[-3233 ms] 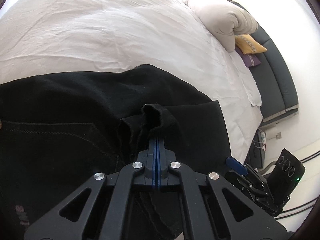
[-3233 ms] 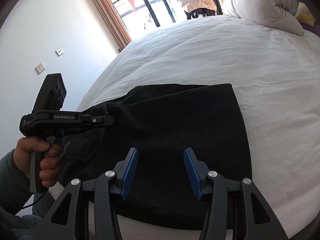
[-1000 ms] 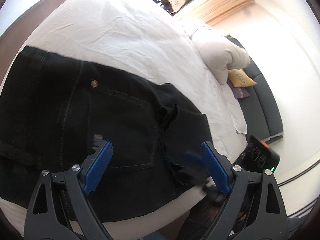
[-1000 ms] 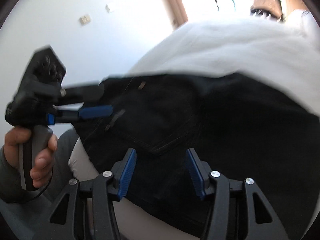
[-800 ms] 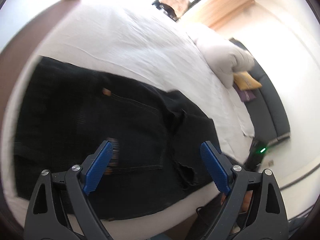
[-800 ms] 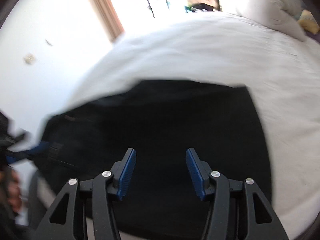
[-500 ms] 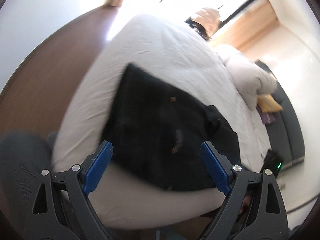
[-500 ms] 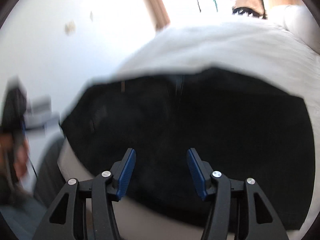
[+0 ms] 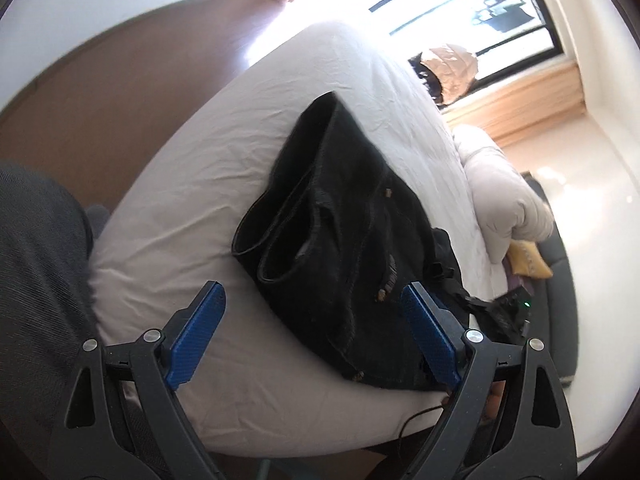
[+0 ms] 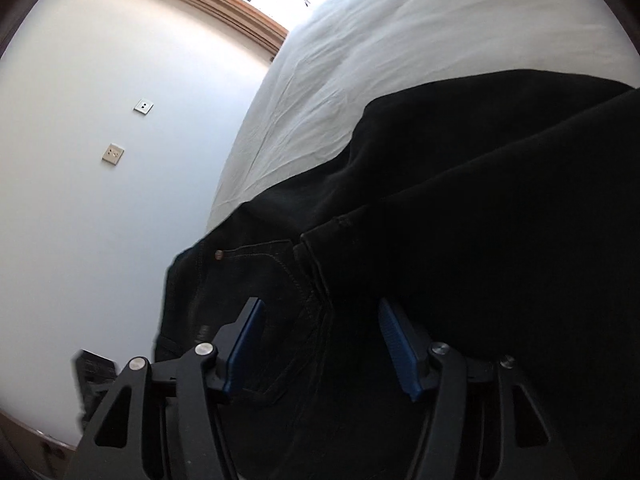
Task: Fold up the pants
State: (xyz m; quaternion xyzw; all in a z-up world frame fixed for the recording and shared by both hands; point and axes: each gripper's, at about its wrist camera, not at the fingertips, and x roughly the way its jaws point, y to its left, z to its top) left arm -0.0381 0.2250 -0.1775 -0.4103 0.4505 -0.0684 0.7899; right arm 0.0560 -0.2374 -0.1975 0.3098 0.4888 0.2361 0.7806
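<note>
The black pants (image 9: 344, 224) lie folded in a thick stack near the front edge of the white bed (image 9: 240, 128). My left gripper (image 9: 316, 328) is open and empty, pulled back off the bed edge with the waistband end of the pants in front of it. My right gripper (image 10: 324, 340) is open, low over the pants (image 10: 460, 220), with the pocket seam and a folded leg edge between its blue pads. The right gripper also shows in the left wrist view (image 9: 500, 312) beside the pants.
A rolled white duvet (image 9: 500, 184) and a yellow pillow (image 9: 528, 260) lie at the far end of the bed. Brown floor (image 9: 100, 92) lies to the left. My dark-trousered leg (image 9: 36, 280) is close at lower left. A white wall with sockets (image 10: 112, 152) stands beside the bed.
My left gripper has let go of the pants fold, opened wide and pulled back off the bed edge. My right gripper has dropped close over the pants and stayed open.
</note>
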